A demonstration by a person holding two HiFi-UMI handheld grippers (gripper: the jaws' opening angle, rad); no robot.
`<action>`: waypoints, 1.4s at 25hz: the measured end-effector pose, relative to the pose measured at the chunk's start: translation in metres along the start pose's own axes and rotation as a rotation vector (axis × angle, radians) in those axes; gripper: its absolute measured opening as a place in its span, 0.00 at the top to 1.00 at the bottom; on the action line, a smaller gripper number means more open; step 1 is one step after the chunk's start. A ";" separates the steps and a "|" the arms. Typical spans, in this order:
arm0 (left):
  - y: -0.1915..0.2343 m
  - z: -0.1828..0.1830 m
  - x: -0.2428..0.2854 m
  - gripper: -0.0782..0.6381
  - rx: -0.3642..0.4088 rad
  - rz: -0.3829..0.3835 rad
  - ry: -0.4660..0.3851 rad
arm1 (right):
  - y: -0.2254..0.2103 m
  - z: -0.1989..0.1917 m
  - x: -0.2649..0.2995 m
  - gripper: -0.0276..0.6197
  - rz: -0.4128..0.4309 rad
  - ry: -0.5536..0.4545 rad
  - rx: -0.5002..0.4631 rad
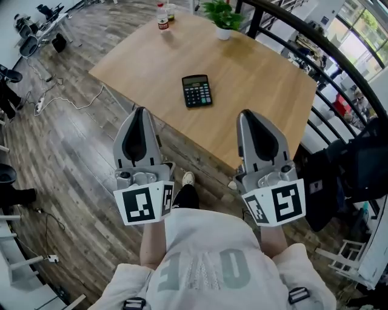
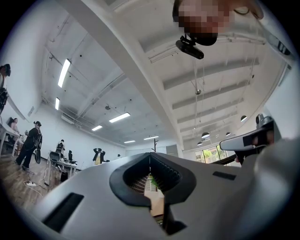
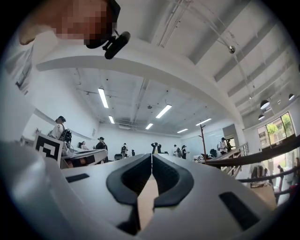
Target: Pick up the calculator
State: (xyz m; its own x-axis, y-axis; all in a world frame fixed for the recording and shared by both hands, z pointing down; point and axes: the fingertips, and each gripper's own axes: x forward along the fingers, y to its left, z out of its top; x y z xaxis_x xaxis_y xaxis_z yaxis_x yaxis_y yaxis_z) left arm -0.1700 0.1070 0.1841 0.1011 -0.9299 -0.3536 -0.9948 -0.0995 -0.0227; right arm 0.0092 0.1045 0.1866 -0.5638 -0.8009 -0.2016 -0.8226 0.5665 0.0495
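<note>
Open office with a grey-brown plank floor [image 1: 73, 151] and, in the head view, a pale wooden table [image 1: 260, 85] set corner-on, backed on the right by a dark curved railing [image 1: 330, 51]. Lying flat and face up near the table's middle, well clear of every edge: a black calculator [image 1: 197, 91], screen end toward the far side, keys toward the near side. At the far end of the table, a small potted plant [image 1: 223, 17] and, left of it, a bottle [image 1: 162, 17] with a red label. A white cable [image 1: 66, 100] trailing over the floor to the left. Held side by side at the table's near edge, pointing toward the calculator but well short of it: left gripper [image 1: 140, 111] and right gripper [image 1: 245, 114], each with its marker cube [image 1: 144, 203] at the near end. Left gripper view: left gripper [image 2: 150, 156] with pads pressed together at the tips, nothing between them, only a slit of tabletop showing through. Right gripper view: right gripper [image 3: 151, 157] likewise closed tip to tip and empty. Behind both, white ceiling with strip lights [image 3: 103, 98] and distant people [image 2: 29, 143] at desks.
</note>
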 end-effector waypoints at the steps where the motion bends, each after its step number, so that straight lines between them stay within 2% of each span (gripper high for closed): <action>1: 0.010 -0.001 0.011 0.88 0.004 0.000 -0.001 | 0.003 0.003 0.016 0.93 0.021 -0.014 -0.006; 5: 0.046 0.003 0.058 0.88 0.051 -0.001 -0.011 | 0.006 0.015 0.076 0.92 0.055 -0.043 -0.004; 11: 0.082 -0.010 0.116 0.88 0.041 -0.037 0.005 | -0.016 0.008 0.143 0.92 -0.012 -0.023 -0.023; 19: 0.062 -0.057 0.167 0.88 -0.012 -0.106 0.069 | -0.062 -0.035 0.165 0.92 -0.074 0.061 0.014; 26: 0.050 -0.063 0.199 0.87 -0.029 -0.094 0.091 | -0.098 -0.056 0.176 0.92 -0.077 0.103 0.086; 27: 0.050 -0.066 0.205 0.86 -0.033 -0.106 0.095 | -0.103 -0.060 0.178 0.92 -0.074 0.105 0.092; 31: 0.042 -0.069 0.236 0.57 -0.076 -0.228 0.147 | -0.118 -0.063 0.184 0.92 -0.071 0.119 0.112; 33: 0.038 -0.068 0.257 0.50 -0.045 -0.296 0.186 | -0.125 -0.059 0.185 0.92 -0.072 0.133 0.116; 35: 0.034 -0.077 0.277 0.47 0.015 -0.359 0.223 | -0.130 -0.067 0.184 0.92 -0.074 0.150 0.121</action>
State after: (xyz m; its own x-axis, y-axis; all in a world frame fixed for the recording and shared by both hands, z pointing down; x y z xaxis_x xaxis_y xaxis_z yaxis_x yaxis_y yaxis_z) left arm -0.1752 -0.1813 0.1571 0.4398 -0.8914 -0.1096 -0.8960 -0.4272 -0.1214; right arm 0.0069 -0.1296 0.2080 -0.5139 -0.8563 -0.0522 -0.8526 0.5165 -0.0794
